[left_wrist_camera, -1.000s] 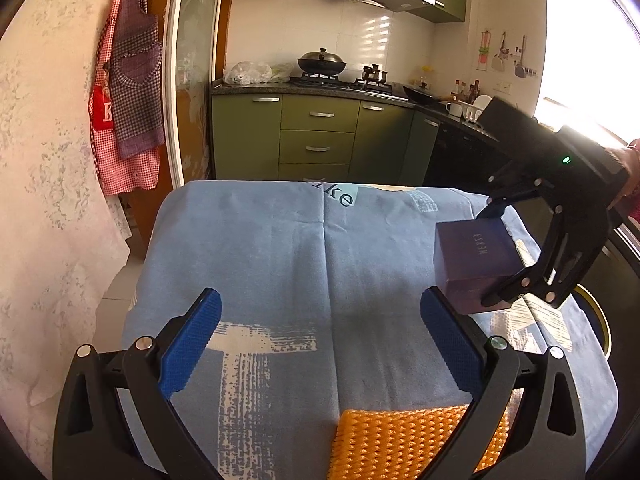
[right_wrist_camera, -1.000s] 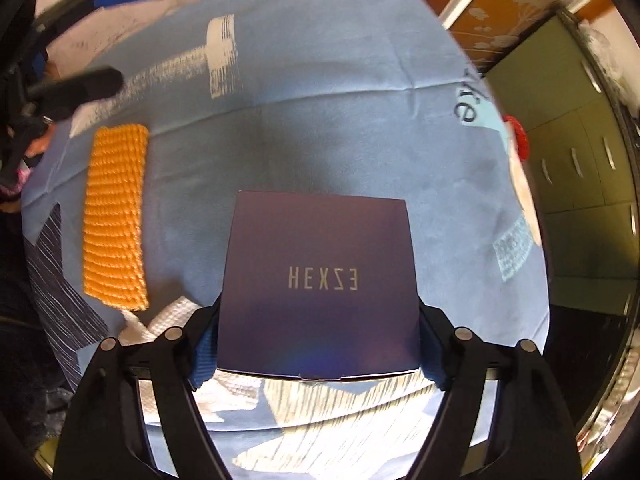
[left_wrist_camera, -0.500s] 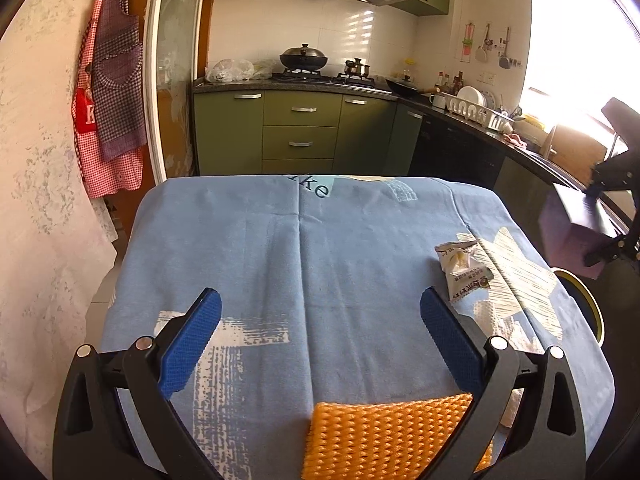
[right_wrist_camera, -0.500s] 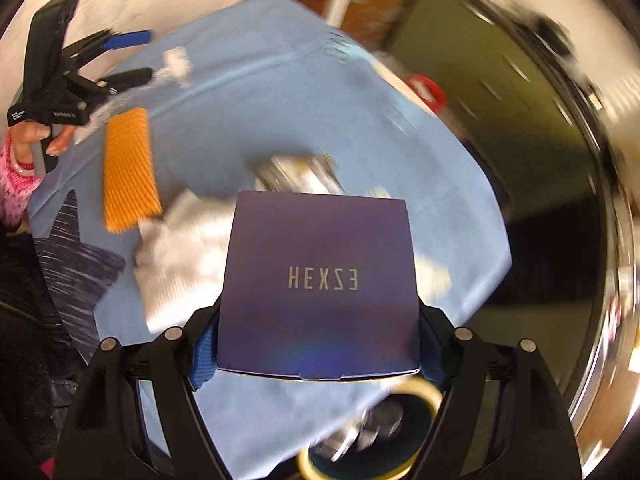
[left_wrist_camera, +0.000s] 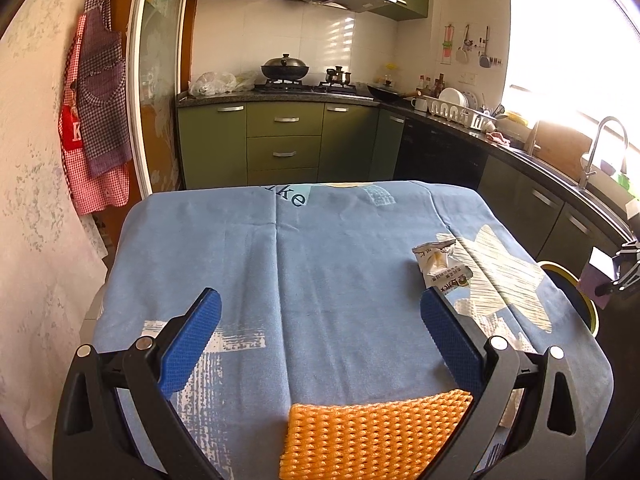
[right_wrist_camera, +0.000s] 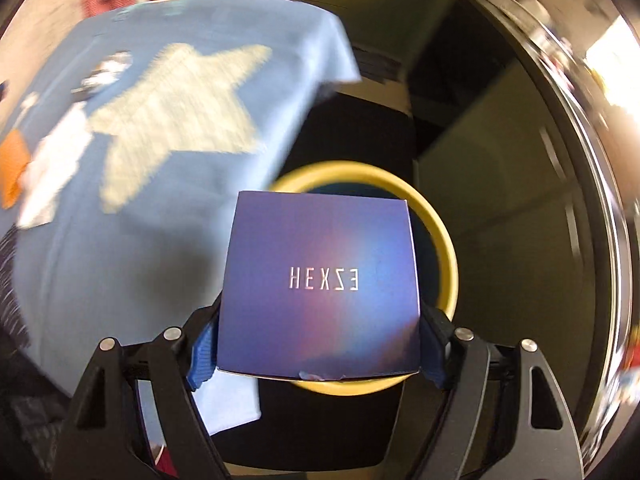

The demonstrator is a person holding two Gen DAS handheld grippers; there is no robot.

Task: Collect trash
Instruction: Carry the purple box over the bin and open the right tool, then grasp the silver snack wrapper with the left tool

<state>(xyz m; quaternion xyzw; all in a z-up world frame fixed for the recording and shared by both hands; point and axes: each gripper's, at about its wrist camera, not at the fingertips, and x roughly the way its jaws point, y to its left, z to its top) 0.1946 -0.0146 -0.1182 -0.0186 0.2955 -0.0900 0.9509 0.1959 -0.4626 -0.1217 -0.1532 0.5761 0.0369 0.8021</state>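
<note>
Your right gripper [right_wrist_camera: 316, 356] has its jaws clamped on the purple box [right_wrist_camera: 320, 288], one blue pad on each side, printed face toward the camera. The box hangs off the tabletop [left_wrist_camera: 320, 264] edge, over the yellow-rimmed bin [right_wrist_camera: 440, 232] that stands just beside the tabletop. Your left gripper [left_wrist_camera: 316, 332] hovers over the near part of the tabletop, jaws wide apart, nothing between them. An orange mesh pad [left_wrist_camera: 372, 436] lies under it at the near edge. A crumpled wrapper [left_wrist_camera: 440, 264] sits on the tabletop toward the bin side, just past the left gripper's right pad.
</note>
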